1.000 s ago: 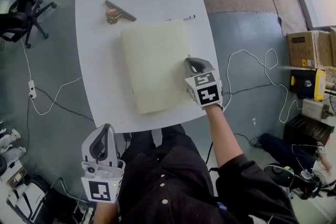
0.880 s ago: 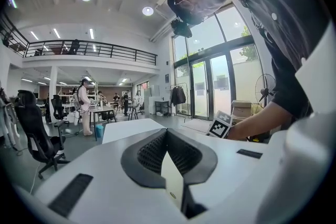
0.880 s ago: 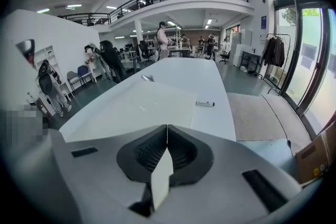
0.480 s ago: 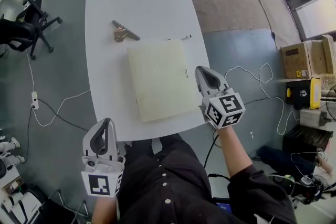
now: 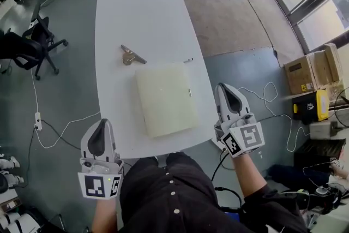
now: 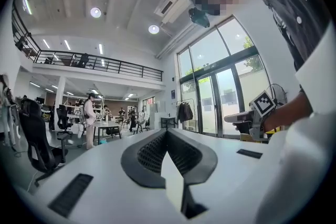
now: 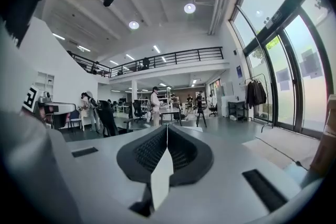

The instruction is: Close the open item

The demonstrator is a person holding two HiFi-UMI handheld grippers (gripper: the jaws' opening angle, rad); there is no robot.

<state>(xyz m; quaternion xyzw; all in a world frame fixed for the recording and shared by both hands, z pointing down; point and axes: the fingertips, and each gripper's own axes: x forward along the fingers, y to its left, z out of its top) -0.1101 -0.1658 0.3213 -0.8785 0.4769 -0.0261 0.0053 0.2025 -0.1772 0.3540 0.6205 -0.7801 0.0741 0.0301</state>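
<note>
The right gripper [image 5: 224, 90] has its jaws pressed together on nothing. It hangs off the table's right side, above the floor and apart from everything on the top. The left gripper [image 5: 102, 127] is likewise closed and empty, and it sits at the near left corner, just off the edge. Both gripper views look out level across the room rather than down at the work, and nothing stands between either pair of jaws. The table [image 5: 142, 13] is a long white top running away from the person. The task's thing lies on its near half: a pale cream folder [image 5: 165, 98], or a book of that sort, flat and slightly askew, with its cover down and no leaf standing up. A small dark mark shows at its right edge, possibly a clasp, but it is too small to tell. Beyond its far left corner lies a brown clip [image 5: 131, 55], apart from it, and a pen [image 5: 188, 60] lies just beside its far right corner. As things lie, the closing looks done, and this reads as the end of the task, not a step within it. If anything is left, it would be to check that the cover sits flush and press it down with closed jaws. Otherwise the hands need only stay clear.
</note>
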